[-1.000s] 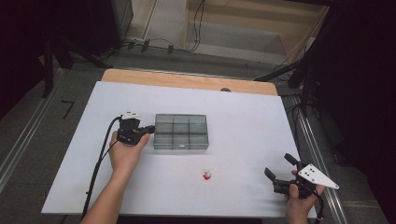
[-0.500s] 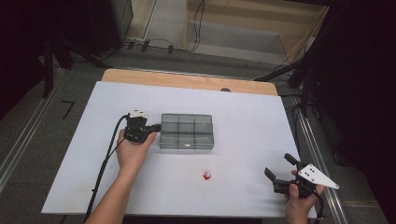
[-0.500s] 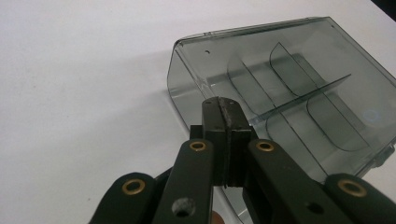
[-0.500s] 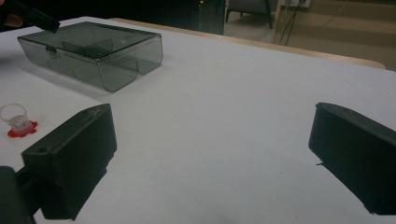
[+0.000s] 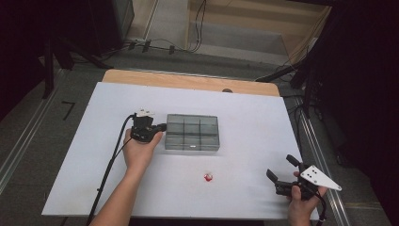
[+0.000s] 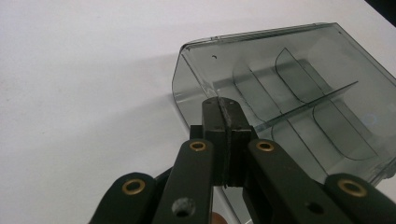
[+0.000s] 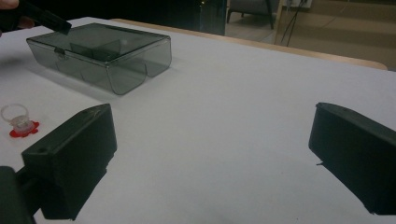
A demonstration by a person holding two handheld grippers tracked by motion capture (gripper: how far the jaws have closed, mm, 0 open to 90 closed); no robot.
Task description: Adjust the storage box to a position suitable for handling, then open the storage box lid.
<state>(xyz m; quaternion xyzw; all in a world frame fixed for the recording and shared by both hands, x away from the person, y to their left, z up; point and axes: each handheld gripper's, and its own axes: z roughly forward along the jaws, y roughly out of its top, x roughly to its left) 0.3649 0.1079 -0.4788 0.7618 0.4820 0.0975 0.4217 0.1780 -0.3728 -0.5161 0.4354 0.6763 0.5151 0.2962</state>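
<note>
Just ahead of your left gripper (image 5: 162, 127), the smoky transparent plastic organiser box with a grid of compartments (image 5: 192, 133) is lying flat on the white table (image 5: 84, 141), and your closed jaws are meeting its left end wall; in the left gripper view the two black pads are pressing flat against each other with nothing between them, their tips right at the box's rounded near corner (image 6: 196, 88), though you cannot tell from here whether they are actually touching the plastic. You are holding your right gripper (image 5: 284, 167) well off to the box's right and nearer to you, close to the table's front right corner, with its jaws standing wide apart and gripping nothing. In the right gripper view, a small clear cup on a red base (image 7: 19, 122) is sitting just beyond your left-hand jaw, and the box is lying farther off behind it.
</note>
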